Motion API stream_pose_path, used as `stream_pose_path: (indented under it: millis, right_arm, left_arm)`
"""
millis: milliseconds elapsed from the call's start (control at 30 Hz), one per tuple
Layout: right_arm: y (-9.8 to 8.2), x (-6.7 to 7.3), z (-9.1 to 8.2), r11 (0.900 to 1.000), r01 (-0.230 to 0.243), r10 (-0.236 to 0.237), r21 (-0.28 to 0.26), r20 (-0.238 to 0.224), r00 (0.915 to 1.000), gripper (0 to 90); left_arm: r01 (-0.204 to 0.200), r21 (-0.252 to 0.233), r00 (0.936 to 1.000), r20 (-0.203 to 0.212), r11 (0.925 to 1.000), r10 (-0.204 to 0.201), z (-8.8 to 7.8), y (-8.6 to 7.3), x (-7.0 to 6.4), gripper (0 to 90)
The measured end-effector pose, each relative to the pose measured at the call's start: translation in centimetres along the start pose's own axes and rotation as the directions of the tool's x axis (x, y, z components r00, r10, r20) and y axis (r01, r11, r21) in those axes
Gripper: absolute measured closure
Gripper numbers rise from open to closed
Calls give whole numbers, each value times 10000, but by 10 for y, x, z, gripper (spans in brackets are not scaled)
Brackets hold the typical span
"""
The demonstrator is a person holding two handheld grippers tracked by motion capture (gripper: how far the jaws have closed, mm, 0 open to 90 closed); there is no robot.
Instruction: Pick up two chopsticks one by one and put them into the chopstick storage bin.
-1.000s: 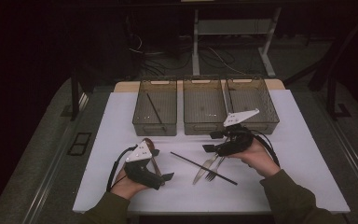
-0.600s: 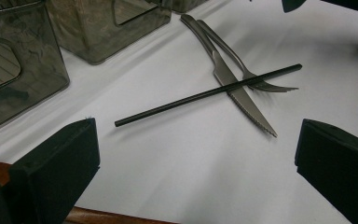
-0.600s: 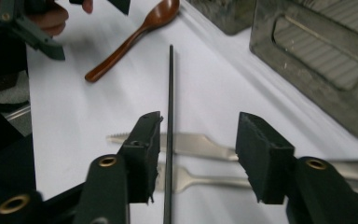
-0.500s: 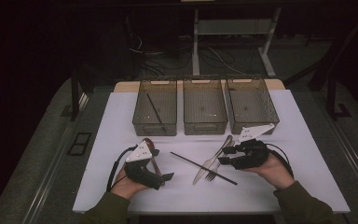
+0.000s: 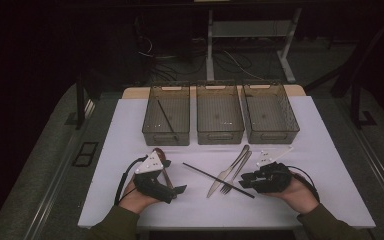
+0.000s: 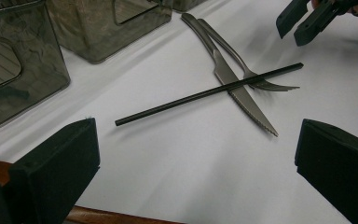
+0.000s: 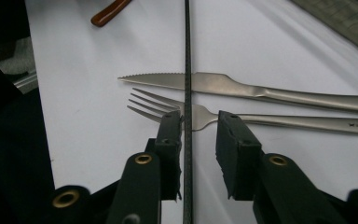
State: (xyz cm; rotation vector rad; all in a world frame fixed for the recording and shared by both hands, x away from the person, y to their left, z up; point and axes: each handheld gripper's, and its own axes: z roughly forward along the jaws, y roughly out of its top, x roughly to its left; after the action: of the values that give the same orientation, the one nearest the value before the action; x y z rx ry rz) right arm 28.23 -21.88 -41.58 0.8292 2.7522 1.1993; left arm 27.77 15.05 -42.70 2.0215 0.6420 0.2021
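Observation:
A black chopstick (image 5: 215, 179) lies across a steel knife (image 5: 227, 171) and fork (image 5: 235, 175) on the white table mat (image 5: 330, 165). My right gripper (image 5: 245, 182) sits low at the chopstick's near end. In the right gripper view the chopstick (image 7: 187, 70) runs between the jaws of that gripper (image 7: 198, 123); one pad touches it and a gap remains at the other. These jaws have just been closing. My left gripper (image 5: 177, 190) rests at the left, open wide (image 6: 196, 135) and empty, facing the chopstick (image 6: 205, 93).
Three clear bins (image 5: 220, 135) stand in a row at the back; the left one holds another black chopstick (image 5: 166, 117). A brown handle-like piece (image 5: 162, 155) lies under the left gripper. The knife (image 7: 242, 86) and fork (image 7: 279, 122) lie just beyond the right jaws.
My right hand came toward the front edge and down, from beside the knife and fork to the chopstick's near end, and its jaws narrowed. The left hand stayed put.

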Motion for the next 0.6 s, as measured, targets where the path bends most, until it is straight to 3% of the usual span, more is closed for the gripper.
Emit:
stream_pose_path:
  millis: [600]
  right_arm:
    - [-6, 7, 25, 9897, 522, -566, 1334, 291, 9980, 802]
  left_arm:
    - [-25, 39, 10000, 10, 10000, 25, 0, 0, 0, 0]
